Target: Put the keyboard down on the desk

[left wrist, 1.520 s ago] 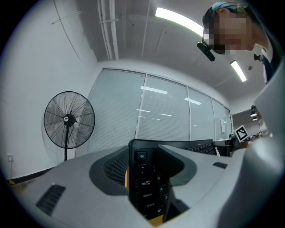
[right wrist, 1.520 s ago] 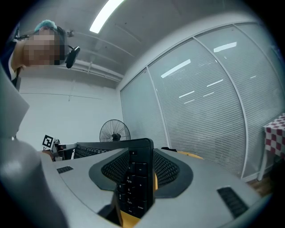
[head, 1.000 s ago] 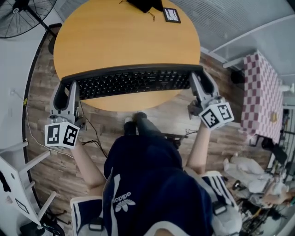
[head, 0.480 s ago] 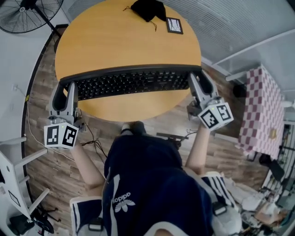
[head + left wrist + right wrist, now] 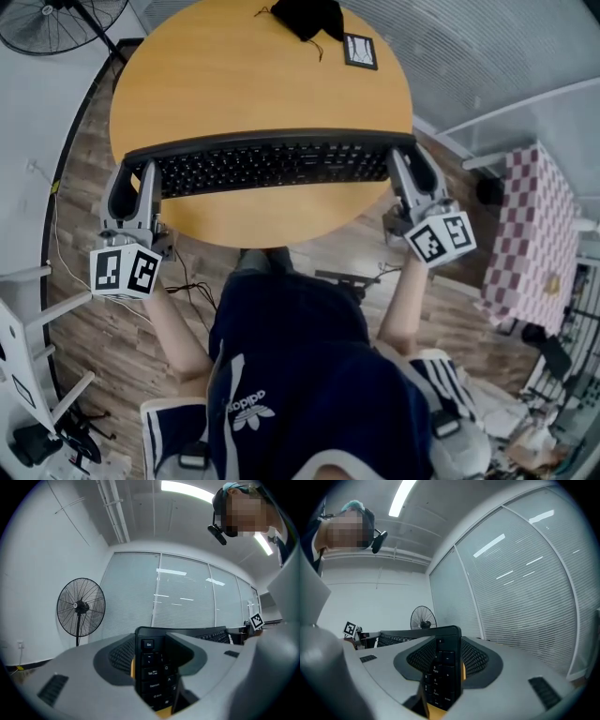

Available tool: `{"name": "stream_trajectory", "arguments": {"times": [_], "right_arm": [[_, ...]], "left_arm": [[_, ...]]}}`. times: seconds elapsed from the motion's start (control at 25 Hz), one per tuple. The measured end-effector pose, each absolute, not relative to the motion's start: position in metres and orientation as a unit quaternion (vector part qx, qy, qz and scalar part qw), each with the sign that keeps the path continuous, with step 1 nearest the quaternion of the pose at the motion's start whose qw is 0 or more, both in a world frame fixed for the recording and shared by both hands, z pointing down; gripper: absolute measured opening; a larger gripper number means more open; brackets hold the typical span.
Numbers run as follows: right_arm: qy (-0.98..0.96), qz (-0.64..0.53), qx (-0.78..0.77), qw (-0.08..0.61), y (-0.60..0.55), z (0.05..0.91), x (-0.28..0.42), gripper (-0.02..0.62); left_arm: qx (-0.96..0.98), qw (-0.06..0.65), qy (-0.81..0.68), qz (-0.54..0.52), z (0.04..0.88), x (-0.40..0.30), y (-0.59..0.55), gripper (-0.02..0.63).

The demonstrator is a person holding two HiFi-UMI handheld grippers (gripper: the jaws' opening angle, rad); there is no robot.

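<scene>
A long black keyboard (image 5: pixel 267 164) stretches across the near part of the round orange-wood desk (image 5: pixel 253 75) in the head view, keys up. My left gripper (image 5: pixel 133 180) is shut on the keyboard's left end (image 5: pixel 152 667), where the Esc and Tab keys show between the jaws. At the right end (image 5: pixel 443 667) my right gripper (image 5: pixel 405 171) is shut on the number-pad side. Whether the keyboard touches the desk top I cannot tell. The person's arms reach to both grippers from below.
At the desk's far edge lie a black cloth (image 5: pixel 305 16) and a small marker card (image 5: pixel 361 51). A standing fan (image 5: pixel 47 19) is at the far left, also seen in the left gripper view as a fan (image 5: pixel 80 607). A checked cloth (image 5: pixel 534 234) is at the right; white frame parts (image 5: pixel 28 328) lie on the floor at the left.
The keyboard, held at both ends, has shifted slightly farther over the desk, and more of the desk's near edge shows below it. Both grips are unchanged.
</scene>
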State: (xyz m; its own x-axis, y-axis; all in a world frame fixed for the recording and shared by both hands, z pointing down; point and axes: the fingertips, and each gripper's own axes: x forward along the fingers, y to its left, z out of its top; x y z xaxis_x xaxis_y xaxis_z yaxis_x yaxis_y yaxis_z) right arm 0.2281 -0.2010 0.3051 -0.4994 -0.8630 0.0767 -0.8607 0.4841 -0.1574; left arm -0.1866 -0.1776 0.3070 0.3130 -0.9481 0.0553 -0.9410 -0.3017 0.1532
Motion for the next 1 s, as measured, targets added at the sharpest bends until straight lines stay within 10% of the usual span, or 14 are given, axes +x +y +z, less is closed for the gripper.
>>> {"name": "stream_trajectory", "arguments": {"times": [1.0], "right_arm": [[0.849, -0.079, -0.523, 0.016, -0.233, 0.315, 0.207, 0.155]], "left_arm": [[0.812, 0.08, -0.578, -0.018, 0.321, -0.209, -0.223, 0.192]]}}
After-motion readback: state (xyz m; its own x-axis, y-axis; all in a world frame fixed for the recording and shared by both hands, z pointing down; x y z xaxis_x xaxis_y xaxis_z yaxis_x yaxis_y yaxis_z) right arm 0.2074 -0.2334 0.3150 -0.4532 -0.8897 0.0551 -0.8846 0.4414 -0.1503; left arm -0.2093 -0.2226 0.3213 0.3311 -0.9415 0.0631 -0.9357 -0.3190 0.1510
